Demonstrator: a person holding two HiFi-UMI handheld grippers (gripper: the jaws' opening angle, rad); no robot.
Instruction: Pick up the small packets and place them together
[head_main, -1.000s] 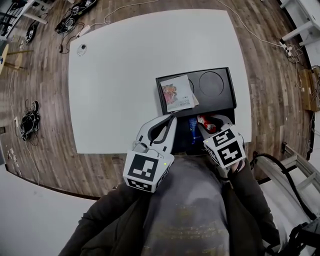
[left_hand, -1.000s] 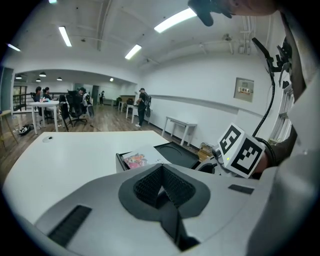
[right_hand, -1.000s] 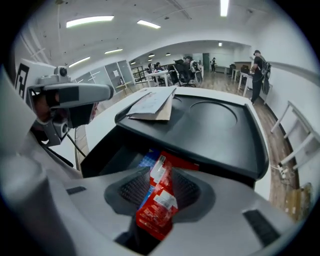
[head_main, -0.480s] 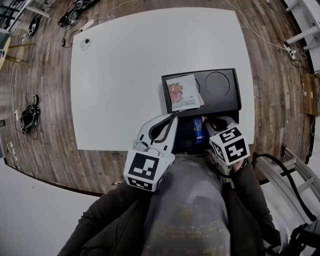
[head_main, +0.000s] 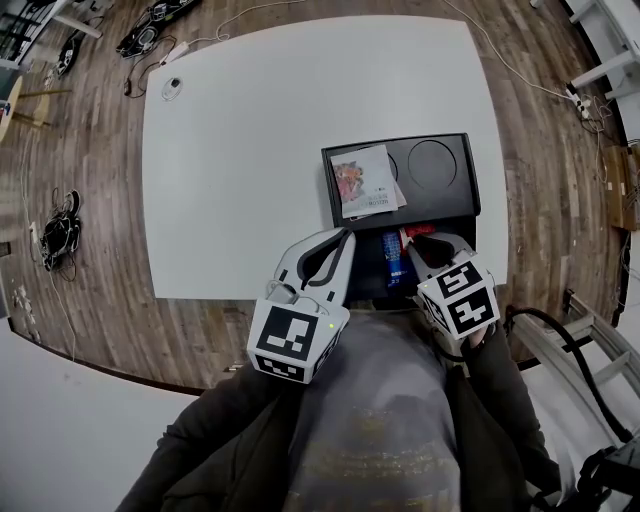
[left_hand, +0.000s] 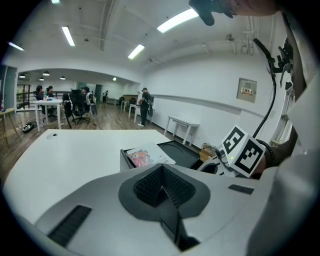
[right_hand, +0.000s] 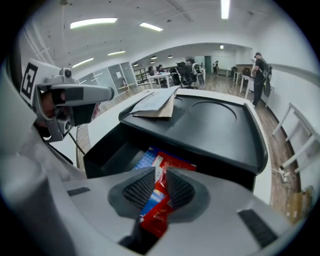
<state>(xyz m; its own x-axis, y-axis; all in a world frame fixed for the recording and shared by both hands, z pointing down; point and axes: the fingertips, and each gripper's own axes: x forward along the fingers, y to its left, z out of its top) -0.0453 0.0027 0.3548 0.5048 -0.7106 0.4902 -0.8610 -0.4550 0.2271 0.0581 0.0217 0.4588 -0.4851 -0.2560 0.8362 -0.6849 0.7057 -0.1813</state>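
A black tray (head_main: 450, 195) stands at the near right of the white table (head_main: 240, 150). In its sunken near compartment lie a blue packet (head_main: 391, 255) and a red packet (head_main: 413, 233). My right gripper (head_main: 420, 243) reaches into that compartment. Its jaws have just been closing, and in the right gripper view the pads of the right gripper (right_hand: 161, 175) press on the red packet (right_hand: 175, 162), over the blue packet (right_hand: 148, 157). A white packet with a pink picture (head_main: 360, 183) rests on the tray's top. My left gripper (head_main: 340, 237) hovers shut and empty beside the tray's near left corner.
Two round recesses mark the tray's top (right_hand: 215, 130). Cables and devices (head_main: 150, 30) lie on the wooden floor beyond the table's far left corner. Desks, chairs and people (left_hand: 75, 102) are far off in the room. The table's near edge runs just below both grippers.
The right gripper's jaws have come together on the red packet inside the tray's compartment. The left gripper has stayed where it was.
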